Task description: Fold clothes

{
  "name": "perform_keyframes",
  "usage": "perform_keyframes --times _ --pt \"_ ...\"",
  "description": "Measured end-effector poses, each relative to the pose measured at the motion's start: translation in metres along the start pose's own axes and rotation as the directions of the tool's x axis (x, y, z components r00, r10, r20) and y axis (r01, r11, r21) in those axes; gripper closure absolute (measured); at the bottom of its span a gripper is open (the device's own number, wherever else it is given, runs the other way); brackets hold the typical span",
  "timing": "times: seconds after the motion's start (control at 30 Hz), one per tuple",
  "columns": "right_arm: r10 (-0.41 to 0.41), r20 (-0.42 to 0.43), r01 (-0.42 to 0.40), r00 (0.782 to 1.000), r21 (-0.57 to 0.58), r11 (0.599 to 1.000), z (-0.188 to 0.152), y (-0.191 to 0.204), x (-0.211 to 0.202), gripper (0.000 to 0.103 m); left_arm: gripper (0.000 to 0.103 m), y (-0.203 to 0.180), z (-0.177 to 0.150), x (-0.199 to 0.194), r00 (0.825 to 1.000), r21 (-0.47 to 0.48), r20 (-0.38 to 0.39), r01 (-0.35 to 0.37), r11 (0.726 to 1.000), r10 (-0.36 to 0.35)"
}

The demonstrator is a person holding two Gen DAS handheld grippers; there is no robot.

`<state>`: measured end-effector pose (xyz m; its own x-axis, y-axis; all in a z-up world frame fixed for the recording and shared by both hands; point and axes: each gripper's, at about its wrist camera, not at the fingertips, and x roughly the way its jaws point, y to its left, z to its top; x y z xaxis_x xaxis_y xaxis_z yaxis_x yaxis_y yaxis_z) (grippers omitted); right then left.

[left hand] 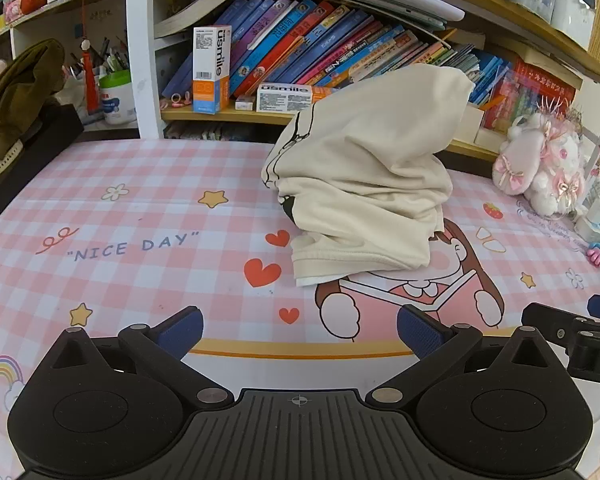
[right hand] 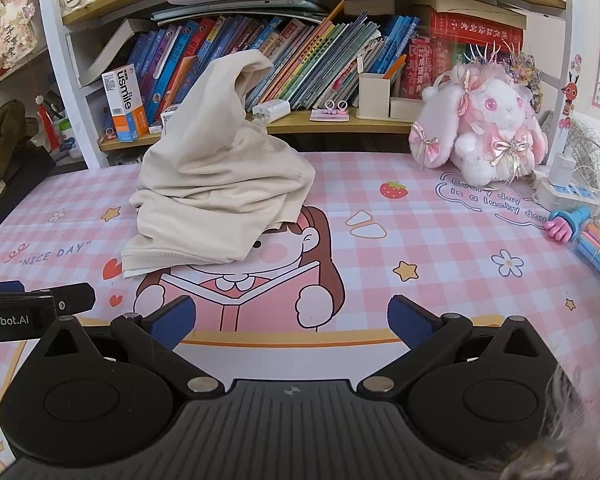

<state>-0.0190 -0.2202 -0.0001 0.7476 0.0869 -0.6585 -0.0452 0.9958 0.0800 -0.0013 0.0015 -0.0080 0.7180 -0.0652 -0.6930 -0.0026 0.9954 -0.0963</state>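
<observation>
A crumpled cream cotton garment (left hand: 364, 168) (right hand: 216, 172) is heaped in a peaked pile on the pink checked cartoon-printed tabletop (left hand: 140, 208) (right hand: 440, 248). The left gripper (left hand: 300, 334) and right gripper (right hand: 292, 322) are held near it, jaws spread wide, nothing gripped.

bare mat (right hand: 420, 240) before grippers, garment (right hand: 220, 168) ahead

A crumpled garment (left hand: 364, 168) stands heaped on the desk mat (left hand: 140, 240), ahead of the left gripper (left hand: 300, 334) and slightly right of it; from the right gripper (right hand: 292, 322) it lies ahead-left. Behind it runs the bookshelf (right hand: 300, 124); a plush rabbit (right hand: 484, 128) sits ahead-right.
</observation>
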Motion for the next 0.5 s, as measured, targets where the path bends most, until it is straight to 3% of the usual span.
perform_keyframes --times 0.5 --pt "0.001 0.002 -0.001 1.0 -0.002 1.0 -0.0015 0.0024 -0.0016 0.0 0.0 -0.0005 0.0006 -0.0021 1.0 -0.001 -0.006 -0.006 1.0 0.006"
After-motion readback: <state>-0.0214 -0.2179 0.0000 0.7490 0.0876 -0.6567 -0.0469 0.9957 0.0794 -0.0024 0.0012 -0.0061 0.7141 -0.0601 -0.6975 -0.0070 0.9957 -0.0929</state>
